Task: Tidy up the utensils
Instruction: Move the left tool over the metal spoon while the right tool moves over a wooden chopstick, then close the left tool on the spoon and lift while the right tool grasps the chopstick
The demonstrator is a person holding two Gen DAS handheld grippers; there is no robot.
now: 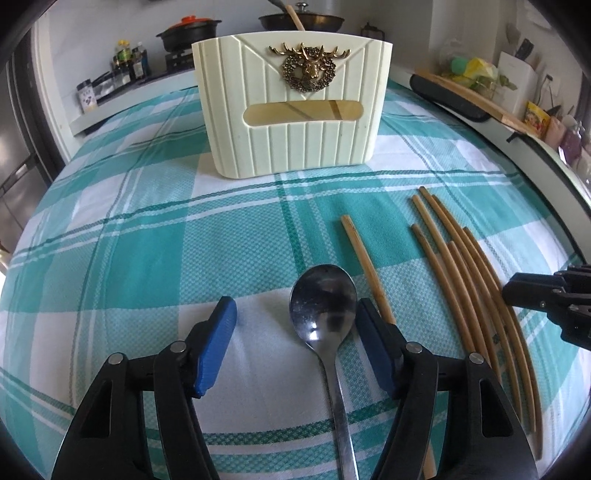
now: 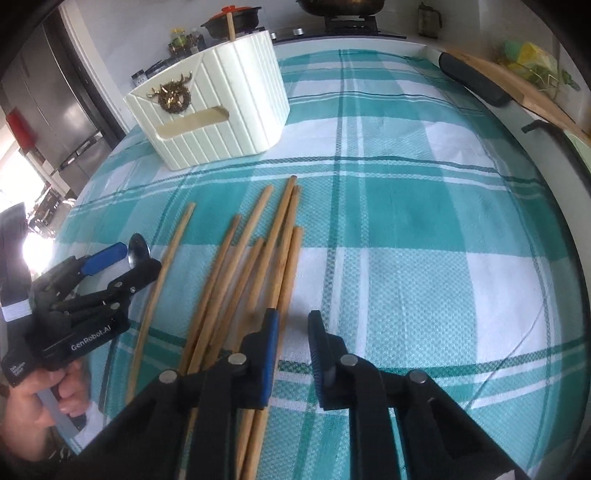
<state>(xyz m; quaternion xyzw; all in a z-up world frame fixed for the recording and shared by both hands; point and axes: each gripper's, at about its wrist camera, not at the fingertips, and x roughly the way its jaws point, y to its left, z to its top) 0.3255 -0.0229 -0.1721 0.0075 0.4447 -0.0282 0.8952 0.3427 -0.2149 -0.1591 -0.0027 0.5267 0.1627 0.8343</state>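
Two claws, neither gripping anything. We have the left claw [image 1: 295, 332] spread wide around the spoon [image 1: 323, 306], which lies flat on the bench [image 1: 110, 258], bowl toward the holder [image 1: 291, 107], lined up for a pinch. Right claw [image 2: 293, 325] sits narrower and empty, just beside the loose chopsticks [image 2: 258, 251].

Beyond the teal plaid tablecloth [image 1: 147, 229]: stove with pots [image 1: 188, 33]; steel fridge [image 2: 55, 96] leftward; bright daylight beside it.
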